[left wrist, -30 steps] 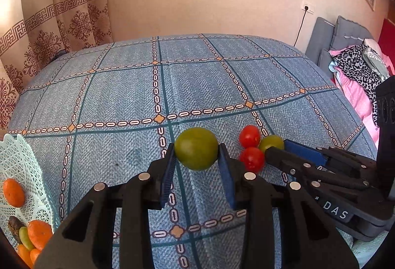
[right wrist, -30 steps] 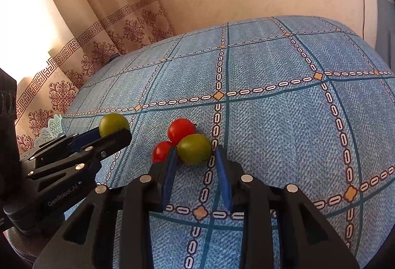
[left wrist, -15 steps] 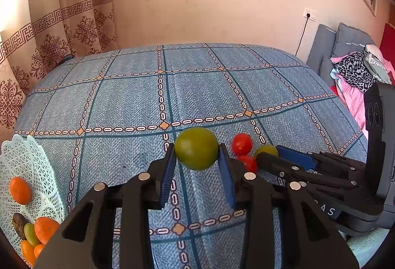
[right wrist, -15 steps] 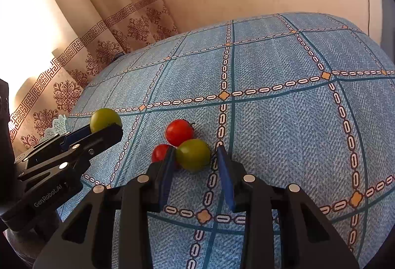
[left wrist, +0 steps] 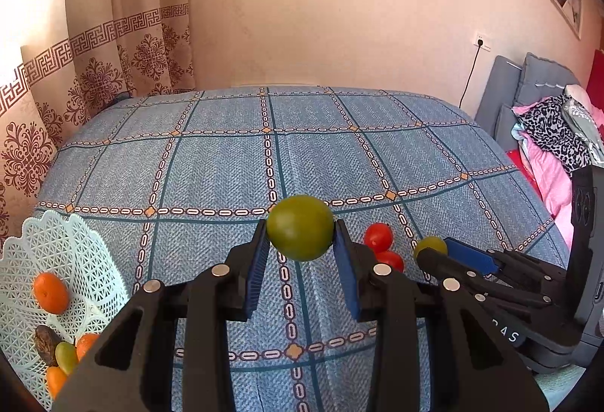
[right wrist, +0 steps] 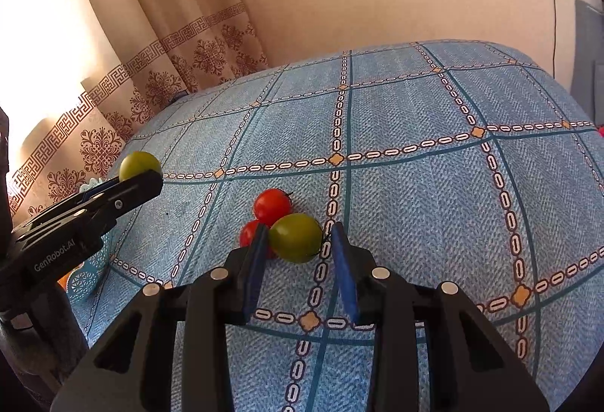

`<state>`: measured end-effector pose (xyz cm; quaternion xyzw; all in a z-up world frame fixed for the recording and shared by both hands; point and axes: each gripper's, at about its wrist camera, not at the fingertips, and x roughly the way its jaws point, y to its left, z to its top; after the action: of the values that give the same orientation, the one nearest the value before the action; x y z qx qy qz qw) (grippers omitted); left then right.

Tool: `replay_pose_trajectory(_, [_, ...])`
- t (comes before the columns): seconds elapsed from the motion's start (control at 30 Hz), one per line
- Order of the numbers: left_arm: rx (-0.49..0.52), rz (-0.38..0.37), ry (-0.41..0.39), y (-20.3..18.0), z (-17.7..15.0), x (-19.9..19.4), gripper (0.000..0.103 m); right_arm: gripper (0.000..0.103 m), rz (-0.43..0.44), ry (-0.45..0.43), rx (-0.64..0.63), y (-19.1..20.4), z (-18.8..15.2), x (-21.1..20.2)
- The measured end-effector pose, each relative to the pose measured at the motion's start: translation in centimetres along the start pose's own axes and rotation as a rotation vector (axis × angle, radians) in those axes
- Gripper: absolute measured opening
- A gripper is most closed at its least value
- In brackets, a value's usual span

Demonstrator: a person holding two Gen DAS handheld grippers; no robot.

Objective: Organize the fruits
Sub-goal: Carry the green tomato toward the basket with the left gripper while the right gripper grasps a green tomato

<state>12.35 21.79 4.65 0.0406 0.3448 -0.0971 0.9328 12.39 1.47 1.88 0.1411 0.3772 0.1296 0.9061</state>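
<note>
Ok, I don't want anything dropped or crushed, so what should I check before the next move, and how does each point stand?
1. Left gripper shut on the green tomato, lifted off the cloth: ok.
2. Basket in view to the left, with room beside the oranges: ok.
3. Right gripper jaws either side of the second green tomato: ok.
4. Right jaws gripping that tomato: cannot tell; a small gap shows on the right.
5. Red tomatoes clear of the right jaws: not ok; they touch the green one, and one sits behind the left jaw.
</note>
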Motion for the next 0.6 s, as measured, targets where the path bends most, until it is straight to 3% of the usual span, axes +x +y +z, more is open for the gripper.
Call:
replay_pose_trajectory(0.3, [-0.017, 0.025, -0.043, 0.8, 0.3, -1.9, 0.035, 0.034, 0.014, -0.027, 0.004, 0.2, -0.2, -1.5])
replay_pose_trajectory(0.6, [-0.090, 0.085, -0.085, 4.6, -0.2, -5.0, 0.035, 0.034, 0.025, -0.042, -0.008, 1.1, -0.5, -2.9])
